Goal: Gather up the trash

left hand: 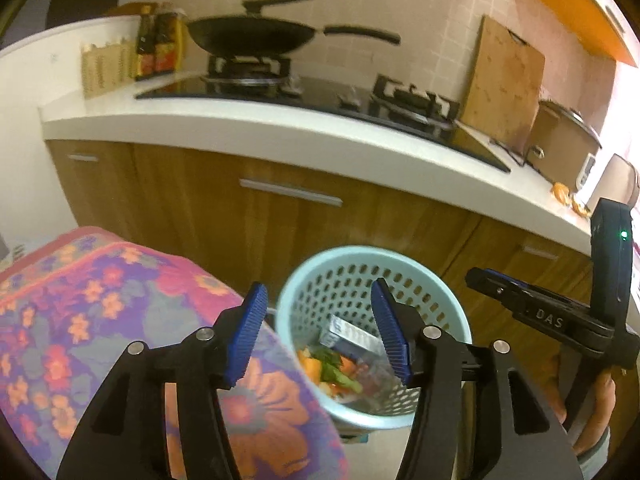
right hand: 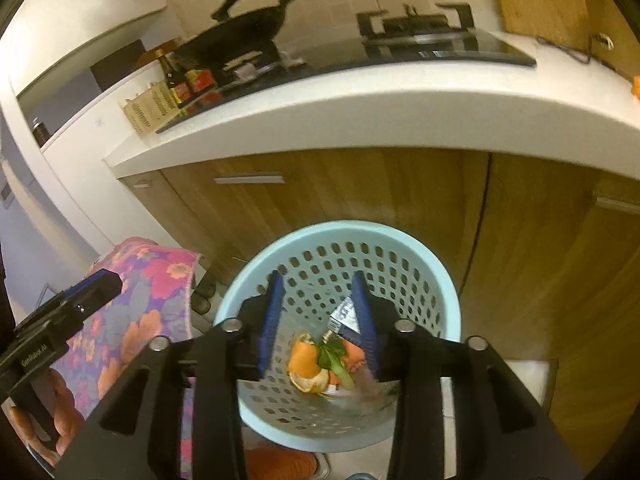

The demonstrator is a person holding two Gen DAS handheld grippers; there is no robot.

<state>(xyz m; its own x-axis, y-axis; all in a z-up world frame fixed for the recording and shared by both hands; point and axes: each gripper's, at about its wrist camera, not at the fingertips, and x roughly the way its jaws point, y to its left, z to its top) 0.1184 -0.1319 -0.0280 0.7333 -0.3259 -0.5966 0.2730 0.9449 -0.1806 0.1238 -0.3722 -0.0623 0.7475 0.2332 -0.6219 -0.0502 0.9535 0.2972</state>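
Left gripper [left hand: 320, 332], right gripper [right hand: 318, 322]: jaws apart, empty. Basket [right hand: 440, 276] below; floral cloth [left hand: 120, 300] beside left gripper may snag.

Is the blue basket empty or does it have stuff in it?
Not empty: the basket holds orange peel, greens and a small carton.

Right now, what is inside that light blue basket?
The basket holds orange peel, green vegetable scraps and a small carton. Anything underneath that pile is hidden.
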